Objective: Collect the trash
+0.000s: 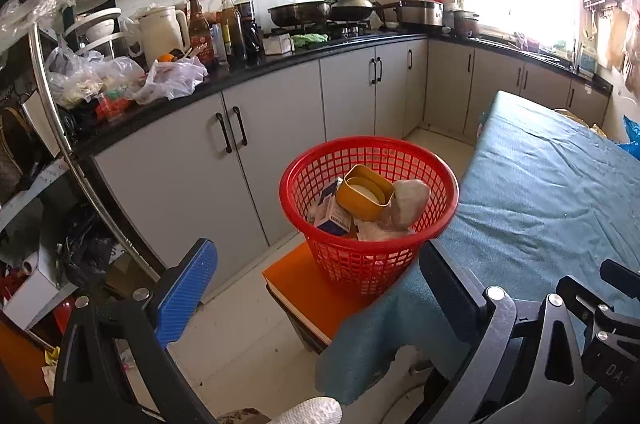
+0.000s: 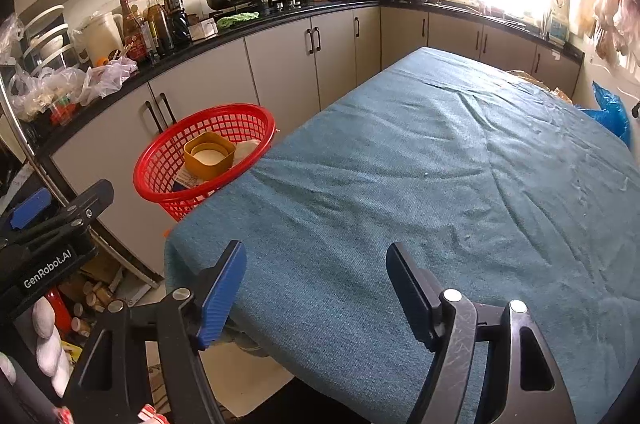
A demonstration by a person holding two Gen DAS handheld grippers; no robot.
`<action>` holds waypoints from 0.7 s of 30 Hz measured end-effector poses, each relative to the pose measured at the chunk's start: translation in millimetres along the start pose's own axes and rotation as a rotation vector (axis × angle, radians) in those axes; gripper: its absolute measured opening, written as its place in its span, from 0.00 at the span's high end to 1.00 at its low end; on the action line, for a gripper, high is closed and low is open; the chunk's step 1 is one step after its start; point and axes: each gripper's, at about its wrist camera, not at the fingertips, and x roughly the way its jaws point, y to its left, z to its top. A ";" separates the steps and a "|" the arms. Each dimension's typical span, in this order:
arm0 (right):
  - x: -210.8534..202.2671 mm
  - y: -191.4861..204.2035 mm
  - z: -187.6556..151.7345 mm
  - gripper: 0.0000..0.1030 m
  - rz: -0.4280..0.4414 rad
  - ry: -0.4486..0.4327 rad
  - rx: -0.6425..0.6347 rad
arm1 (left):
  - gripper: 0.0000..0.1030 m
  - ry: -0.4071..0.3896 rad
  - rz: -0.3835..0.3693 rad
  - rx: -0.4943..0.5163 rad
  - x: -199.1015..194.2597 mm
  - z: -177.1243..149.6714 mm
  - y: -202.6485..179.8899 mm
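Filling red basket [image 1: 368, 220]: yellow tub [image 1: 366, 193], cartons.

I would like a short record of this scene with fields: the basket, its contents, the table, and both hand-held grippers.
basket: red basket, on an orange stool beside the table
contents: yellow container, blue-white carton, crumpled paper
table: teal cloth, no trash visible on it
left hand-held gripper: open, empty
right hand-held gripper: open, empty, over the table's near edge

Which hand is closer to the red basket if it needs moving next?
Probably the left. The left gripper hangs open right in front of the basket, while the right gripper is open over the table.
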 end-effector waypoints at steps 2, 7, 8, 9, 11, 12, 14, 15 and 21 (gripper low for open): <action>1.8 0.2 -0.5 0.25 -0.001 0.004 0.001 | 0.02 0.010 -0.005 -0.004 2.7 -0.5 1.4; 5.2 2.8 -1.0 0.25 -0.007 0.010 -0.005 | 0.02 0.036 -0.029 -0.017 10.3 -2.7 4.6; 5.8 3.7 -1.0 0.25 -0.009 0.011 -0.008 | 0.02 0.041 -0.034 -0.020 11.3 -3.5 4.5; 6.3 5.1 -1.2 0.25 -0.011 0.012 -0.010 | 0.02 0.046 -0.037 -0.021 12.6 -4.1 4.8; 7.6 5.9 -1.7 0.25 -0.012 0.016 -0.013 | 0.02 0.055 -0.041 -0.023 15.4 -5.1 5.1; 8.6 6.9 -1.7 0.25 -0.013 0.019 -0.015 | 0.02 0.058 -0.042 -0.023 16.6 -5.8 5.5; 10.2 8.6 -2.4 0.25 -0.015 0.023 -0.019 | 0.02 0.064 -0.044 -0.025 18.7 -6.5 5.9; 11.4 9.5 -2.8 0.25 -0.015 0.027 -0.021 | 0.02 0.067 -0.045 -0.025 19.5 -7.0 6.4; 17.1 16.2 -3.4 0.25 -0.021 0.041 -0.034 | 0.02 0.086 -0.053 -0.033 26.6 -9.5 10.6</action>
